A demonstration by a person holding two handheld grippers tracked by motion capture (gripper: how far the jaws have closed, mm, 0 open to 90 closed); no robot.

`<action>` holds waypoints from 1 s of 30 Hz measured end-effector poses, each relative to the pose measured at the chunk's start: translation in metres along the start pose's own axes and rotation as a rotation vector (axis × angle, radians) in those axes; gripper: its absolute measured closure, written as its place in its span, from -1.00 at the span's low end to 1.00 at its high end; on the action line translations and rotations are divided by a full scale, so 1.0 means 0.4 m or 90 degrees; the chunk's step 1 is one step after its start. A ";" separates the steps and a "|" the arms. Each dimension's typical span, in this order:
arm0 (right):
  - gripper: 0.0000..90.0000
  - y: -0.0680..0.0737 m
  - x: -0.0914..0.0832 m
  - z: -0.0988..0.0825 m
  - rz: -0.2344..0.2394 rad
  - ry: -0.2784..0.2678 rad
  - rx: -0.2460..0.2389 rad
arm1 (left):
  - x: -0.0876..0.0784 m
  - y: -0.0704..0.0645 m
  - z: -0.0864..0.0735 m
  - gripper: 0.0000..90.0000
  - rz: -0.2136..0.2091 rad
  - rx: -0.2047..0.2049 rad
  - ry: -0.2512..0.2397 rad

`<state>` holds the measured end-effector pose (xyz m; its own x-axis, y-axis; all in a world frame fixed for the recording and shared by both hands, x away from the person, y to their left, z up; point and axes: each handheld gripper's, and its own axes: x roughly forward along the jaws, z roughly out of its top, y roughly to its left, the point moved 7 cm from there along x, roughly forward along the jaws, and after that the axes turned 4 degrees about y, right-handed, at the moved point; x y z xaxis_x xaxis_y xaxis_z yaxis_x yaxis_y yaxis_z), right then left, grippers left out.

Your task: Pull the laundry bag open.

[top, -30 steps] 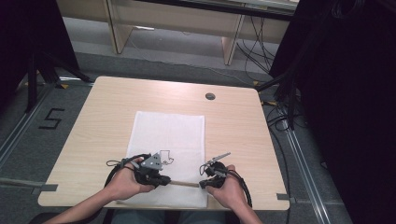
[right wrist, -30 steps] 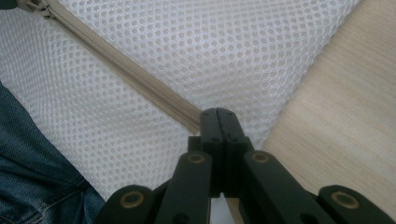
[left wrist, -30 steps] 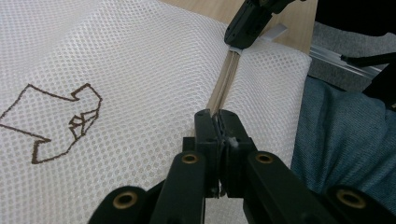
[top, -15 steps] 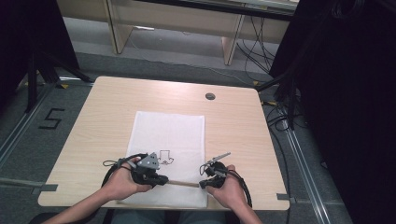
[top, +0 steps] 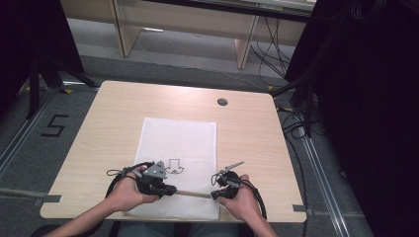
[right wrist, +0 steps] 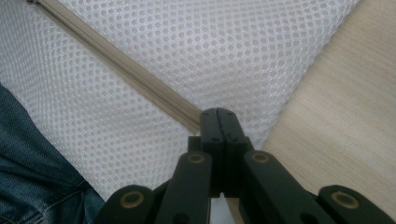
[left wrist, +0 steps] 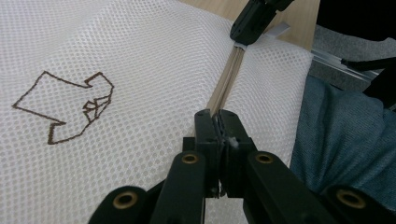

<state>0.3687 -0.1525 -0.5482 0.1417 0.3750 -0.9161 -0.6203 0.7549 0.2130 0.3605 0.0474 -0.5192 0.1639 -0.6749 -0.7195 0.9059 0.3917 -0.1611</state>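
Observation:
A white mesh bag (top: 178,143) lies flat on the wooden table (top: 123,108), with a brown arrow emblem (left wrist: 65,105) on it. A beige zipper (top: 192,194) runs along its near edge. My left gripper (top: 170,190) is shut on the zipper's left part, and in the left gripper view the jaws (left wrist: 218,121) pinch the zipper (left wrist: 229,74) tightly. My right gripper (top: 215,195) is shut on the zipper's right end near the bag's corner. In the right gripper view the closed tips (right wrist: 217,116) sit where the zipper (right wrist: 116,60) ends. The stretch of zipper between both grippers is taut.
A round dark cable port (top: 222,101) sits in the table's far right part. The person's jeans (right wrist: 28,158) show just below the table's near edge. Dark stands and cables (top: 296,98) flank the table on the floor.

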 end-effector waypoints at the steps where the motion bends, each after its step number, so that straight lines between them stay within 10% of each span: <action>1: 1.00 0.000 0.000 0.000 0.000 0.000 0.000 | 0.000 0.000 0.000 0.94 0.000 0.000 0.000; 30: 1.00 0.000 0.000 0.000 -0.001 0.002 -0.002 | -0.024 0.014 -0.020 0.94 0.008 -0.020 -0.003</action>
<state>0.3687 -0.1525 -0.5482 0.1411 0.3722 -0.9174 -0.6221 0.7542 0.2103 0.3609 0.0610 -0.5186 0.1766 -0.6723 -0.7189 0.8910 0.4196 -0.1735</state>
